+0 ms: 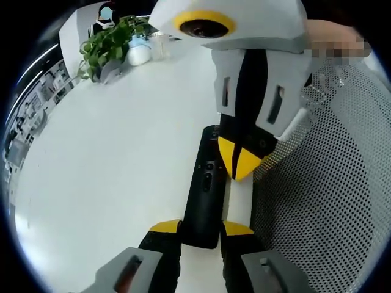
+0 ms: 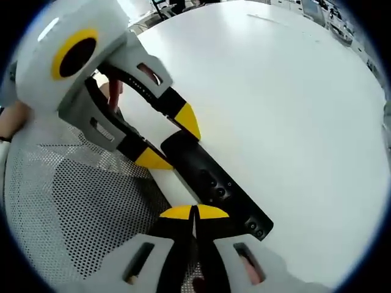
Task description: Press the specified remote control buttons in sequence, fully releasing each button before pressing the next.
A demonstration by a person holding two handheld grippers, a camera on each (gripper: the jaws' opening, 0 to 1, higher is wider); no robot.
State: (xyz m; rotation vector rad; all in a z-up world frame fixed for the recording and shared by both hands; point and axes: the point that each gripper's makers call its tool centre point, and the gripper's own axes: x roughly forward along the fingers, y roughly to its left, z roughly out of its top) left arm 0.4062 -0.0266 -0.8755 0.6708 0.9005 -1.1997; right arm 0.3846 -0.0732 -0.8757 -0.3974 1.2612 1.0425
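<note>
Item: black remote control (image 1: 204,195), lying flat on the white tabletop (image 1: 116,159), just beside the edge of a perforated mesh surface (image 1: 330,201). You are bracing its near end with the left gripper (image 1: 202,227): the yellow-tipped jaws are standing apart with one tip on each side of the remote's body, seemingly clamping or at least fencing it so it does not slide under a press. Item: right gripper (image 2: 194,213), jaws brought together tip to tip into a single blunt point, which you are holding over the remote (image 2: 214,183) near its cluster of small buttons; the closed tips appear to be serving as a pressing finger, though whether they are touching a button right now cannot be told. In the left gripper view the right gripper (image 1: 239,159) is coming down from above with its yellow tips meeting over the remote's upper half; in the right gripper view the left gripper (image 2: 168,137) is straddling the remote's far end. Item: potted green plant (image 1: 110,44) and a pale container (image 1: 139,51) beside it, standing at the far rim of the tabletop, well apart from the work; contents of the container are too small to read.
</note>
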